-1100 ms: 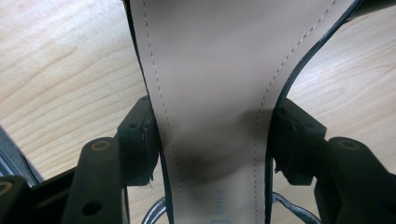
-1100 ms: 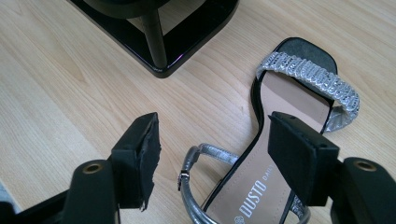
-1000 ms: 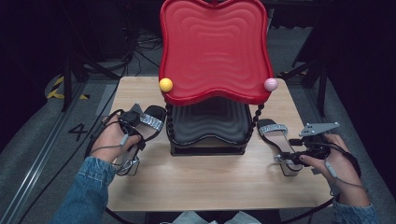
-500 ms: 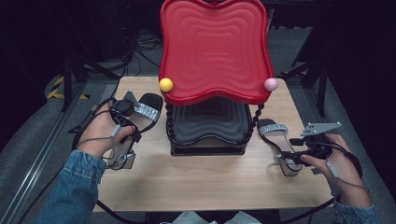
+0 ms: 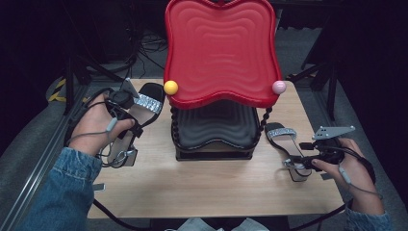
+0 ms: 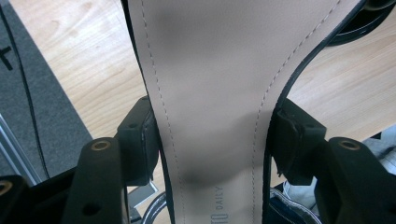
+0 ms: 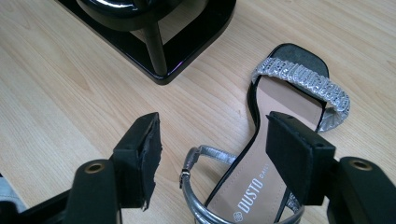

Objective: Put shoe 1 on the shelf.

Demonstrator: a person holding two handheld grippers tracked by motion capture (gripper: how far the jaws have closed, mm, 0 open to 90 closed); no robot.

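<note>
A: Found the left sandal (image 5: 144,103) tilted toe-up, apparently clear of the bench (image 5: 216,187), clamped in the left gripper (image 6: 215,135) across the narrow waist of its sole, fingers (image 6: 140,135) pressed on both edges

B: Seemed a sound hold?

A: Probably. Looked light, with a stiff sole unlikely to fold; judged the smooth edges a bit slippery, so apt to pivot if squeezed loosely

B: And the right sandal (image 7: 280,107)?

A: Lay flat on the bench just beside the rack (image 5: 211,144), toe pointing away from the right gripper (image 7: 215,140). Had just been closing those fingers around the heel end, sole between them, yet saw a gap at one pad, so not gripping

B: Best spot to take it?

A: Same waist of the sole, most likely. Would not count on the glittery strap (image 7: 303,81) or the thin ankle loop (image 7: 196,196): soft, floppy, apt to let the shoe swing
</note>
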